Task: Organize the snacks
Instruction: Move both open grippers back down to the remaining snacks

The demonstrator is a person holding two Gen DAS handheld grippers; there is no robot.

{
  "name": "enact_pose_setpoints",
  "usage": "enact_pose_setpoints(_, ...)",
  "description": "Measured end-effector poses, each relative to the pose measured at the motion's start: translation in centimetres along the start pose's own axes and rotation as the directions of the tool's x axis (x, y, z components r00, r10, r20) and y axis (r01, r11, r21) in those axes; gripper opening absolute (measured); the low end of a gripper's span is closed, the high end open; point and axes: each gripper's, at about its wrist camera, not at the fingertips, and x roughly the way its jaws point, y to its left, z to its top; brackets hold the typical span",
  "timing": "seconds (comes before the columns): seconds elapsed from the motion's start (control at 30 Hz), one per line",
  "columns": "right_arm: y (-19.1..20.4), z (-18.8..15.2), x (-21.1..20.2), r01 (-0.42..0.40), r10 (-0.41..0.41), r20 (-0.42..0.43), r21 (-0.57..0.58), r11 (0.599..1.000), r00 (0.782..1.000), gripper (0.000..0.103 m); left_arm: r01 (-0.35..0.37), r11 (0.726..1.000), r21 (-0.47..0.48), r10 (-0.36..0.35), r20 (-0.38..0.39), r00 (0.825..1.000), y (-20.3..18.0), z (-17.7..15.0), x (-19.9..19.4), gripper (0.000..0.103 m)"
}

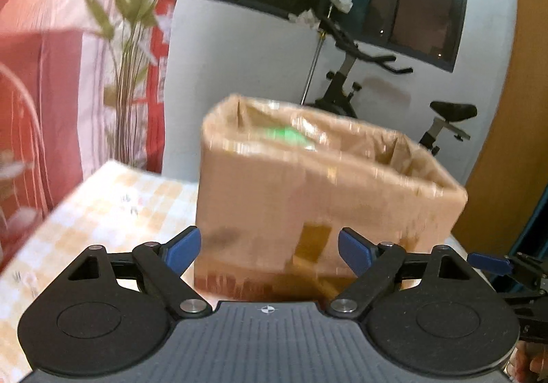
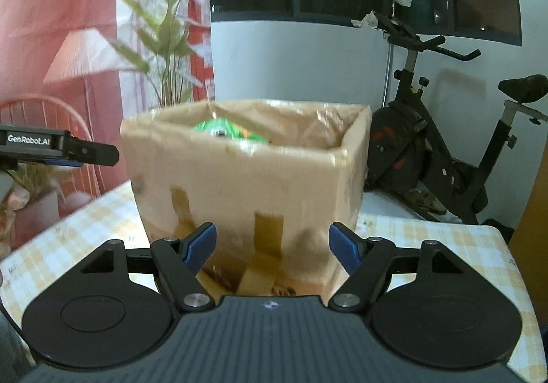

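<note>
We see a cardboard box (image 2: 246, 177) standing on the checked tabletop (image 2: 428, 239), with 1 green snack packet (image 2: 226, 131) already inside. Our left claw (image 1: 269, 251) and right claw (image 2: 272, 244) both gape wide and hold nothing, facing the box's near wall. No loose snacks show, so how much remains we cannot tell.
</note>
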Motion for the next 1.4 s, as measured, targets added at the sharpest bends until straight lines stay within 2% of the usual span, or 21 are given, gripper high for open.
enact_pose_setpoints(0.1,-0.1,-1.4,0.0,0.006,-0.006,-0.026,-0.003,1.000,1.000,0.075,-0.019,1.000,0.008,0.020,-0.066,0.998,0.3,-1.6,1.1,0.080)
enact_pose_setpoints(0.33,-1.2,-4.1,0.0,0.026,-0.024,-0.080,0.018,1.000,0.996,0.073,-0.060,0.998,0.008,0.061,-0.136,0.989,1.4,-3.2,3.1,0.076)
enact_pose_setpoints(0.43,-1.6,-5.1,0.2,0.040,-0.038,-0.099,0.027,0.999,0.994,0.073,-0.029,0.999,0.036,0.035,-0.175,0.984,1.1,-3.5,4.6,0.069)
enact_pose_setpoints(0.5,-1.8,-5.6,0.4,0.044,-0.039,-0.112,0.045,0.998,0.993,0.073,0.039,0.996,0.078,-0.022,-0.208,0.978,0.5,-4.5,5.6,0.063)
enact_pose_setpoints(0.53,-2.0,-5.8,0.4,0.043,-0.037,-0.115,0.052,0.998,0.993,0.073,0.057,0.994,0.097,-0.035,-0.220,0.975,0.2,-4.8,6.1,0.057)
enact_pose_setpoints(0.57,-2.1,-6.0,0.5,0.043,-0.036,-0.119,0.057,0.997,0.992,0.073,0.070,0.991,0.111,-0.042,-0.235,0.971,-0.1,-5.2,6.7,0.055)
enact_pose_setpoints(0.7,-2.3,-6.3,0.8,0.042,-0.034,-0.133,0.059,0.997,0.991,0.072,0.152,0.979,0.139,-0.113,-0.255,0.960,-1.3,-6.0,7.9,0.055)
enact_pose_setpoints(0.83,-2.9,-6.5,1.1,0.049,-0.038,-0.140,0.076,0.996,0.989,0.071,0.250,0.941,0.228,-0.178,-0.293,0.939,-3.3,-5.7,9.0,0.057)
enact_pose_setpoints(1.0,-3.2,-6.9,1.1,0.055,-0.042,-0.148,0.087,0.995,0.988,0.071,0.320,0.906,0.277,-0.224,-0.328,0.918,-5.0,-5.4,10.7,0.057)
enact_pose_setpoints(1.03,-3.2,-6.9,1.1,0.057,-0.043,-0.151,0.088,0.994,0.988,0.071,0.331,0.901,0.280,-0.231,-0.336,0.913,-5.2,-5.4,11.1,0.058)
enact_pose_setpoints(1.07,-3.2,-7.0,1.1,0.060,-0.046,-0.153,0.089,0.994,0.987,0.071,0.343,0.897,0.279,-0.239,-0.347,0.907,-5.4,-5.4,11.4,0.063)
enact_pose_setpoints(1.13,-3.3,-7.0,1.0,0.067,-0.052,-0.157,0.089,0.994,0.986,0.071,0.379,0.888,0.260,-0.257,-0.401,0.879,-5.8,-5.4,12.3,0.073)
enact_pose_setpoints(1.2,-3.5,-7.1,1.0,0.073,-0.058,-0.159,0.092,0.993,0.986,0.071,0.396,0.885,0.246,-0.264,-0.436,0.861,-5.8,-5.8,12.8,0.072)
enact_pose_setpoints(1.4,-3.9,-7.1,0.8,0.086,-0.068,-0.163,0.103,0.991,0.984,0.071,0.429,0.877,0.218,-0.292,-0.467,0.835,-4.1,-7.3,10.8,0.072)
